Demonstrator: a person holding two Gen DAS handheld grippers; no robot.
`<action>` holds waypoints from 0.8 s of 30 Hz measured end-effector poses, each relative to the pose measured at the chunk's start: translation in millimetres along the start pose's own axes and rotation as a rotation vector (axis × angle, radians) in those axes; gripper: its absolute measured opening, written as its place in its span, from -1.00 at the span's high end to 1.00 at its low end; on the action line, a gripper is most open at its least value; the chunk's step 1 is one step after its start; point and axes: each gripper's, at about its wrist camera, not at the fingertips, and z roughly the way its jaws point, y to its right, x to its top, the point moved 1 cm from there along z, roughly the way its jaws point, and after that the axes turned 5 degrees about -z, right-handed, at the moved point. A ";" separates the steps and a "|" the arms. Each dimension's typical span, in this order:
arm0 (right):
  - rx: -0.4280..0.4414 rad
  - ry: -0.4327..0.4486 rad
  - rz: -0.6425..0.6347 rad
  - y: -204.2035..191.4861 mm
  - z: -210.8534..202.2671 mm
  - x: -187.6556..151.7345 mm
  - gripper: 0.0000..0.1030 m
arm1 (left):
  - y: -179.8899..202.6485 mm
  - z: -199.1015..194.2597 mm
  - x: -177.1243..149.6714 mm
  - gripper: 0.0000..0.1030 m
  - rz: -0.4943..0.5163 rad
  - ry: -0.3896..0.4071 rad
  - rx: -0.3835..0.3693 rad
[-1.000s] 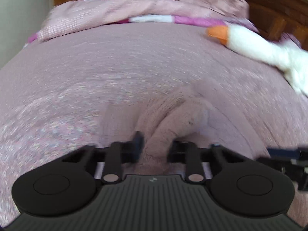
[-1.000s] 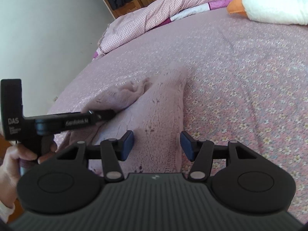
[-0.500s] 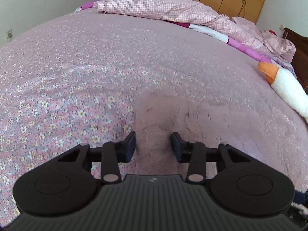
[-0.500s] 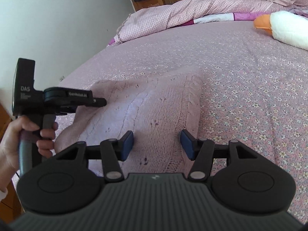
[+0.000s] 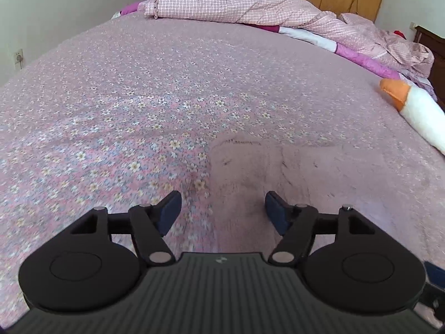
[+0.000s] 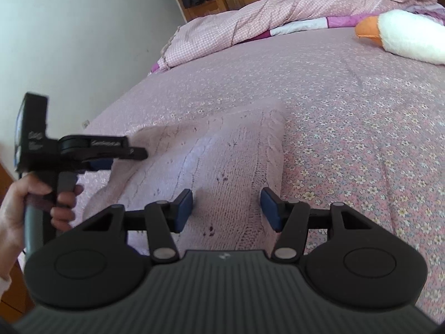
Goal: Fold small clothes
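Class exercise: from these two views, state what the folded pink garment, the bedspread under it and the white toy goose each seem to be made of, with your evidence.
Garment: soft knit, probably wool or acrylic yarn; cable ribs and stitch rows show, matte and fuzzy.
Bedspread: thin woven fabric, likely cotton; flat printed small flowers, no sheen.
Toy goose: plush, probably synthetic pile; fluffy white body, orange beak.

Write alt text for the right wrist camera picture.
An open right gripper hovers over a pink knitted garment lying on a flowery bedspread. At left, a hand holds the left gripper; a white plush toy lies beyond.
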 end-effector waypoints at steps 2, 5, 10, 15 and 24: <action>-0.001 0.003 0.014 1.6 -4.8 -1.5 -0.12 | 1.3 -19.6 -6.9 -0.43 0.025 -0.004 -0.007; -0.012 -0.001 0.021 1.7 -9.3 -4.0 -0.12 | 0.5 -46.8 -21.3 -0.43 0.038 -0.015 -0.040; -0.026 -0.004 0.012 -2.6 -10.7 -8.7 -0.11 | -6.5 -63.6 -46.4 -0.43 -0.001 -0.074 -0.118; -0.035 -0.038 0.008 -4.3 -5.8 -14.5 -0.25 | -13.7 -60.5 -70.4 -0.55 0.009 -0.071 -0.075; 0.018 -0.082 0.106 9.6 -10.2 -15.2 -0.36 | -18.7 -64.6 -72.4 -0.64 -0.035 -0.080 -0.090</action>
